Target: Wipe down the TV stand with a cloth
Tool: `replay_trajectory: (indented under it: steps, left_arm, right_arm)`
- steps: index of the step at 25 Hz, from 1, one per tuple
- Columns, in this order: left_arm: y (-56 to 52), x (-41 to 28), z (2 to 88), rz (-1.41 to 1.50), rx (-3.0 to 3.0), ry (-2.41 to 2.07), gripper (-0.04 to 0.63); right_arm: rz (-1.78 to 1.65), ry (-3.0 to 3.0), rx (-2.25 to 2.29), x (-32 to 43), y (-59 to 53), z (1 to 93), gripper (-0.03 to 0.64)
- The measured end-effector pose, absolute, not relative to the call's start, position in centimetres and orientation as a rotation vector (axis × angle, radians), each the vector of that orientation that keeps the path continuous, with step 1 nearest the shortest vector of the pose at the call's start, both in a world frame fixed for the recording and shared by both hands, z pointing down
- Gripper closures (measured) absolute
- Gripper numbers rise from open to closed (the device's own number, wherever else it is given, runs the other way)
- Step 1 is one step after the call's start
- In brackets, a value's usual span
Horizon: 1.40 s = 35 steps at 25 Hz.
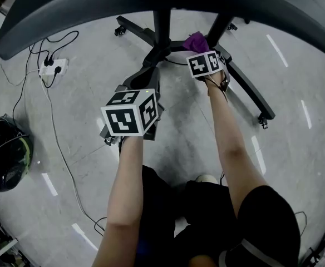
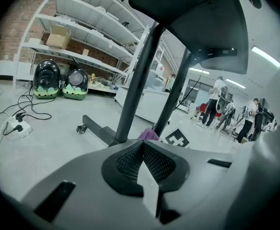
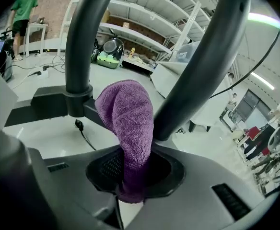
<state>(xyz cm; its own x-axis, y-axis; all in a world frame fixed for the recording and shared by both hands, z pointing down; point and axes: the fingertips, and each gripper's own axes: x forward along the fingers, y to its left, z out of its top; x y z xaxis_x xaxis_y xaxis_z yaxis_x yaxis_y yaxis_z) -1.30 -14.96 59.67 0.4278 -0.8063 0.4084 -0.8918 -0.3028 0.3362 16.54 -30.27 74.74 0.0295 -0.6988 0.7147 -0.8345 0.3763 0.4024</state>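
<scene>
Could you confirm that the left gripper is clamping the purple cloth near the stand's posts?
No: it is the right gripper that is clamping the purple cloth near the stand's posts, as the right gripper view shows.

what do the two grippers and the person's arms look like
The left gripper and right gripper have smooth grey moulded shells with small dark slots, and black jaws with mesh-textured pads. Each carries a white cube printed with black square markers: left cube, right cube. The left forearm and right forearm show no sleeves; the person wears black clothing.
</scene>
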Motion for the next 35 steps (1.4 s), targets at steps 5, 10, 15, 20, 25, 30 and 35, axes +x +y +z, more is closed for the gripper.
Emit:
replay_trajectory:
  steps: [5,10,15,20,25,30,35]
  left_arm:
    - [-14.8,-1.4,59.4,0.208,2.183,-1.420,0.588]
    - [-14.5,-2.0,59.1,0.198,2.179,-1.425,0.588]
    - [-14.4,-2.5,58.5,0.187,2.180,-1.437,0.588]
    - [-14.3,-2.6,58.5,0.196,2.183,-1.437,0.588]
    - [-14.3,-2.9,58.8,0.204,2.172,-1.445,0.588]
    - [-14.5,-2.5,59.0,0.213,2.176,-1.436,0.588]
    - [-14.6,-1.8,59.0,0.210,2.185,-1.422,0.588]
  right_arm:
    - [0.247,-1.915,1.522,14.6,-31.7,67.5,0.528]
    - [0.351,-2.117,1.751,14.0,-32.4,59.1,0.528]
    - [0.236,-2.267,1.849,13.4,-32.8,52.0,0.528]
    - [0.333,-2.365,1.951,14.4,-33.0,49.3,0.528]
    - [0.556,-2.445,1.991,15.5,-33.4,50.0,0.528]
    - [0.569,-2.399,1.994,16.1,-33.4,51.8,0.528]
    - [0.607,-2.367,1.956,15.9,-33.3,54.1,0.528]
